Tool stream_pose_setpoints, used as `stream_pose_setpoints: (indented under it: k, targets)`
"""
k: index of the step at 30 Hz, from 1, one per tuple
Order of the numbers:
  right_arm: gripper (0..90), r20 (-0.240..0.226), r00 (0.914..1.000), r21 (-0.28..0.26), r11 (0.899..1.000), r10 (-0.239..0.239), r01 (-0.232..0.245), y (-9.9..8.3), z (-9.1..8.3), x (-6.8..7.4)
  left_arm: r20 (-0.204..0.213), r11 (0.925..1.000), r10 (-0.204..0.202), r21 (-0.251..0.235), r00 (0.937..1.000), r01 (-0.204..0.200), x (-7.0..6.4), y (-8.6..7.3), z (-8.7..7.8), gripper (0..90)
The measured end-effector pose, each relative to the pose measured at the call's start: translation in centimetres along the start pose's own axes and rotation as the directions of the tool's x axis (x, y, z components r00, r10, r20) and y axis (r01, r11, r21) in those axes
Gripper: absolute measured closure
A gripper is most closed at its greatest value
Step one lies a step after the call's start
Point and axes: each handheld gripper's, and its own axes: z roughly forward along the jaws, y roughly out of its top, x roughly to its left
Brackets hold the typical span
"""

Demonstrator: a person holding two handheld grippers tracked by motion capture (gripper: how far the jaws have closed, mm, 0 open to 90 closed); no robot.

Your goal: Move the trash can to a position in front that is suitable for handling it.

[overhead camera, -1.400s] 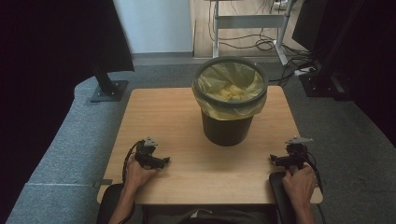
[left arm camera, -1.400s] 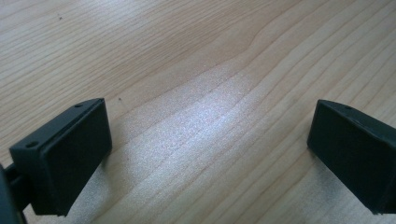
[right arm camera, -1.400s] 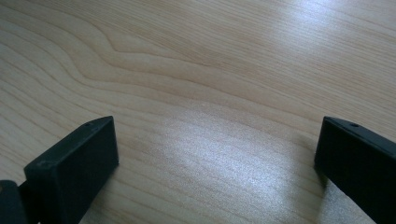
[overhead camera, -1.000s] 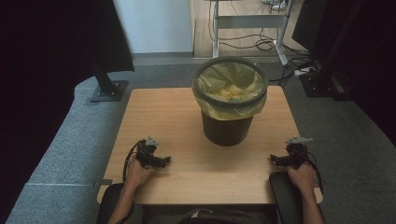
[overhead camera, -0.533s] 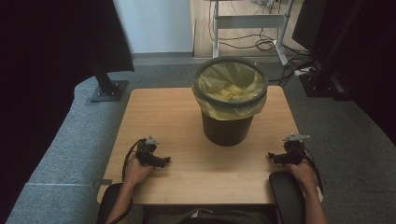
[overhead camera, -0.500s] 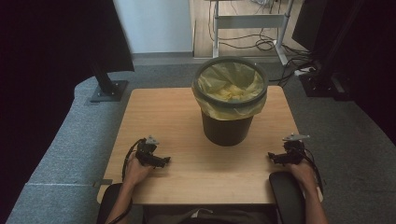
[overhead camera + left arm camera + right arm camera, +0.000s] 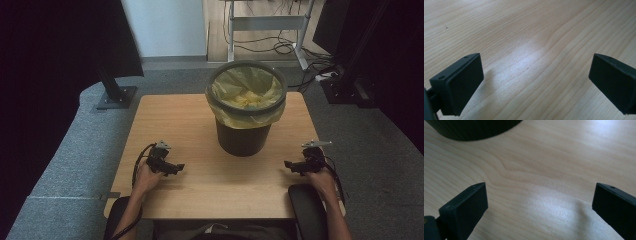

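Standing upright mid-table, bin [image 7: 245, 107] mouth faces up.

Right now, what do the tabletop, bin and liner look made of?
Tabletop: light wood or wood-look laminate, grain lines, soft sheen.
Bin: dark, probably plastic; fine ribbing in the right gripper view.
Liner: thin yellow plastic film, crinkled, folded over the rim.

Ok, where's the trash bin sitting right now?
In the high view the black bin stands on the table's far middle, ahead of and between both grippers.
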Motion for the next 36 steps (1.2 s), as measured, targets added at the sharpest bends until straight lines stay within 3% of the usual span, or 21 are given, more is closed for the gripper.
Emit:
stream_pose_setpoints:
  k: [14,18,23,29,36]
  targets:
    - [0.0,0.011,0.9972,-0.020,0.997,-0.074,0.075,3.2,-0.2,1.4,0.043,0.9990,-0.027,-0.035,0.9987,0.028,0.3,1.5,-0.2,0.0]
    - [0.0,-0.012,0.9986,-0.057,0.997,-0.052,0.052,4.5,-0.1,1.7,0.048,0.9993,-0.013,-0.035,0.9988,0.014,0.2,2.2,-0.4,0.0]
    - [0.0,-0.020,0.9992,-0.055,0.998,-0.034,0.033,5.4,0.3,1.5,0.058,0.9991,-0.009,-0.041,0.9983,0.011,0.1,2.8,-0.5,0.0]
    - [0.0,-0.024,0.9996,-0.064,0.998,0.015,-0.016,6.7,1.1,0.6,0.038,0.9981,0.011,-0.061,0.9992,-0.009,0.2,3.7,-0.5,0.0]
    - [0.0,-0.033,0.9991,-0.084,0.996,0.025,-0.028,8.6,1.7,0.4,0.026,0.9968,0.018,-0.079,0.9995,-0.016,0.5,5.0,-0.6,0.0]
